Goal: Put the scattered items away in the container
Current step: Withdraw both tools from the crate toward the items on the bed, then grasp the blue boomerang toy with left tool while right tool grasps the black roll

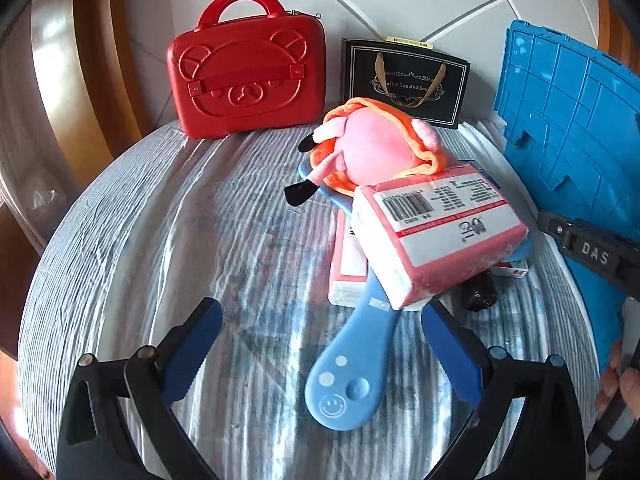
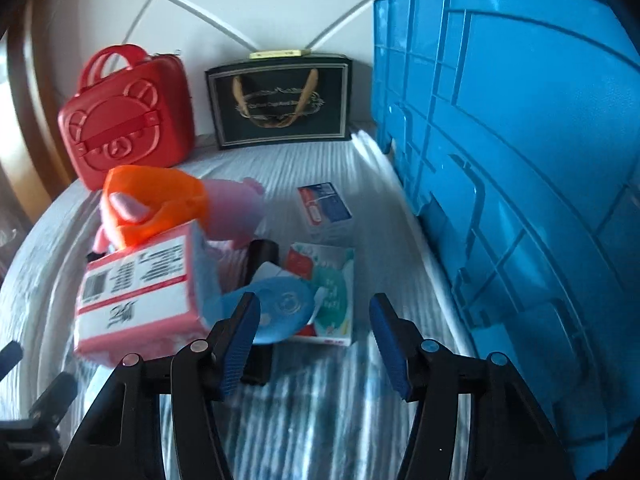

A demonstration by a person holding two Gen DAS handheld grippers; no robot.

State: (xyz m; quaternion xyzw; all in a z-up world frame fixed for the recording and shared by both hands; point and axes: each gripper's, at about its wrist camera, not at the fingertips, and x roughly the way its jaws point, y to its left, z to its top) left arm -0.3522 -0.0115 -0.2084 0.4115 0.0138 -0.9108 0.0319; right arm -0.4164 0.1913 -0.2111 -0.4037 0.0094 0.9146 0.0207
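Left hand-held gripper (image 1: 322, 332) gapes wide, empty, astride the blue paddle handle (image 1: 352, 364) just ahead: likely light, stiff, slick plastic, best pinched across its narrow neck.

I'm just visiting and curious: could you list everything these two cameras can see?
Red hard case with bear face: one, at back left, upright.
Black gift bag with gold handles: one, at back, by the wall.
Blue plastic crate: one, on the right.
Pink plush toy in orange dress: one, on the pile.
Pink-and-white tissue pack: one, atop the pile.
Light blue plastic paddle: one, under the pack.
Small printed boxes: two, near the crate.
Left gripper: open.
Right gripper: open.
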